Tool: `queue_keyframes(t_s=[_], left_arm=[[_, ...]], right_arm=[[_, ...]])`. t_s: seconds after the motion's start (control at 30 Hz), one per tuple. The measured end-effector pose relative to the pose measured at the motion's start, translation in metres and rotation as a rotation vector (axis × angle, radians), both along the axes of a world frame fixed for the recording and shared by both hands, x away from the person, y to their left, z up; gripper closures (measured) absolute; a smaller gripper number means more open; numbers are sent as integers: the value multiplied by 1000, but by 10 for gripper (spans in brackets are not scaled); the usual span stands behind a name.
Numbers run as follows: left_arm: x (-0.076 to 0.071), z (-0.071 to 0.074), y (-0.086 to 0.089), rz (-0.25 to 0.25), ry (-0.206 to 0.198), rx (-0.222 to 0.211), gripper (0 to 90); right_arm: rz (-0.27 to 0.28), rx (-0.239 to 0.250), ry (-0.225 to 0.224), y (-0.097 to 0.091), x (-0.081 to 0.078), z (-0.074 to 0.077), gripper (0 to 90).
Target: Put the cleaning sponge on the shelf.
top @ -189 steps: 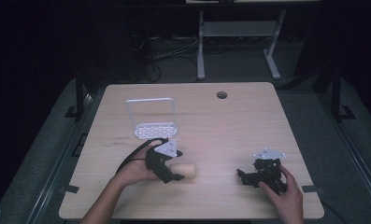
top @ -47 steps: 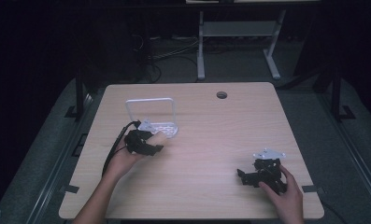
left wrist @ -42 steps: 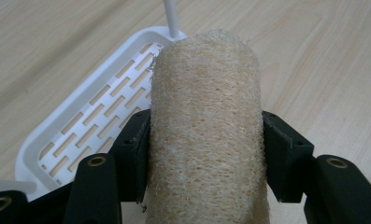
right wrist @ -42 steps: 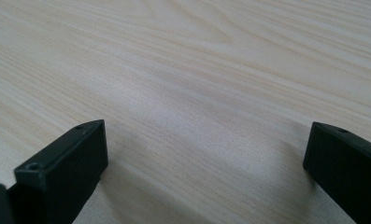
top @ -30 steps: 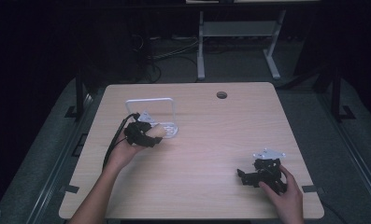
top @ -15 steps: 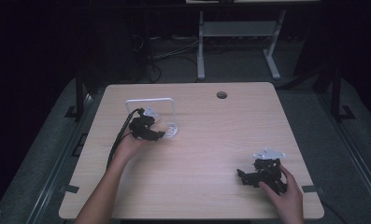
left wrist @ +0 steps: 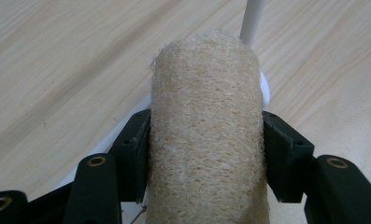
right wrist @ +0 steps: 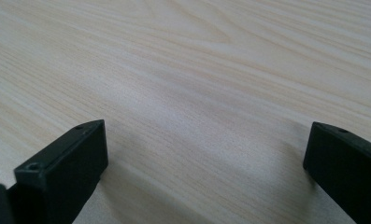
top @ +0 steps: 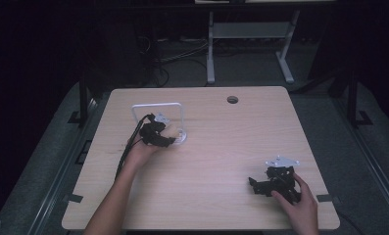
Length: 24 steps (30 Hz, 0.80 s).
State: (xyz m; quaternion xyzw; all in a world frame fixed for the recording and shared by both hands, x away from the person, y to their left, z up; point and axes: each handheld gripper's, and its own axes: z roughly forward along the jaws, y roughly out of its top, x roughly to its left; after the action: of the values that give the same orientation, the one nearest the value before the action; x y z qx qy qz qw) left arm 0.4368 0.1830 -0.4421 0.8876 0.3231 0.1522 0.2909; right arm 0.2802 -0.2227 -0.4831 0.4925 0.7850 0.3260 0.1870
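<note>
The left gripper sits toward the left-centre of the table, its jaws clamped on the sides of a tan loofah roll. In the left gripper view the roll's long axis runs straight out along the jaws, away from the hand, and its far end reaches a white wire-framed holder: a white upright rod rises just past the roll's tip, and a rim of the white base shows at either side under it. From the high view the roll appears to be at or just over the holder's base, under the rectangular frame; whether it already rests on the base I cannot tell. If the roll is meant to go into the holder, the coming move looks like a short lowering and release, and it turns on keeping the roll's axis clear of that upright rod, which stands right in line with the tip

Farther right, a small dark round hole lies near the table's far edge, well apart from both hands. At the near right corner the right gripper rests low over bare wood, jaws spread wide with nothing between them, far from the holder
</note>
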Motion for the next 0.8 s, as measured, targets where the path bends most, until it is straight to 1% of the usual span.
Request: queue_keyframes(t_s=[0.2, 0.5, 0.57, 0.7, 0.8], left_arm=[[3, -4, 1, 5, 9, 6, 411], [5, -7, 1, 8, 11, 15, 401], [6, -7, 1, 7, 12, 10, 391], [5, -7, 1, 7, 0, 16, 364], [5, -5, 2, 13, -4, 13, 339]], right_arm=[[0, 0, 0, 0, 0, 0, 0], [0, 0, 0, 0, 0, 0, 0], [0, 0, 0, 0, 0, 0, 0], [0, 0, 0, 0, 0, 0, 0], [0, 0, 0, 0, 0, 0, 0]])
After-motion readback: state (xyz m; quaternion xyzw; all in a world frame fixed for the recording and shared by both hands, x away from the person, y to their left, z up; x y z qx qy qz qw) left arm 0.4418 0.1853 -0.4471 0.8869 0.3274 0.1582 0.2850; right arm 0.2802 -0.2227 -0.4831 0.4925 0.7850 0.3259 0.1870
